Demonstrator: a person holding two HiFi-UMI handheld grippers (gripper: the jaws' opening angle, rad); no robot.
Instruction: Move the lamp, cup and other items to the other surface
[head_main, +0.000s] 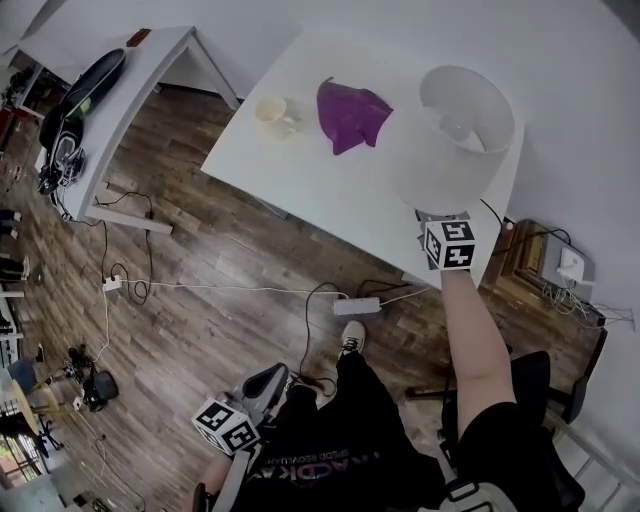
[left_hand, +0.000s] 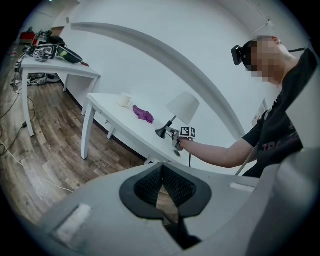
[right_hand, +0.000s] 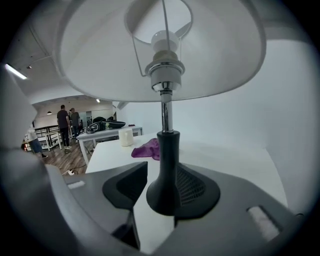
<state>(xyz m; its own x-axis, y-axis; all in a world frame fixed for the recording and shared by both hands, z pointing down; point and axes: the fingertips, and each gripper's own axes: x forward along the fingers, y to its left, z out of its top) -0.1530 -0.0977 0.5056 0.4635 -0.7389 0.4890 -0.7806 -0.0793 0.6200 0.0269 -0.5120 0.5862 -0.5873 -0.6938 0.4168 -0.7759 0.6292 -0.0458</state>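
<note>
The lamp (right_hand: 167, 185) stands on the white table (head_main: 300, 190), at the end near the wall. The cup (head_main: 275, 115) and the purple cloth (head_main: 352, 113) lie farther along the same top. None of them is on the other table (head_main: 150, 60) yet.

Your right gripper (head_main: 445, 235) has its claw spread wide, with the lamp's dark foot standing between the two sides. The left side is clearly apart from the foot, so nothing is pinched yet.

Here is what could go wrong. The lamp is tall and has a big shade on top, so it looks top-heavy. If you squeeze only the sloping foot, it may slip out or lean over when you lift. If you push forward before you close, you may knock it down. A thin dark cord (head_main: 492, 212) seems to run off the table edge close by. If that is the lamp's cord, it could pull tight and tug the lamp back when you carry it.

Your right arm reaches out straight over the table edge, and the claw points forward and a bit down under the shade. Your left gripper (left_hand: 162, 167) hangs low by your leg, its claw pressed together and holding nothing
</note>
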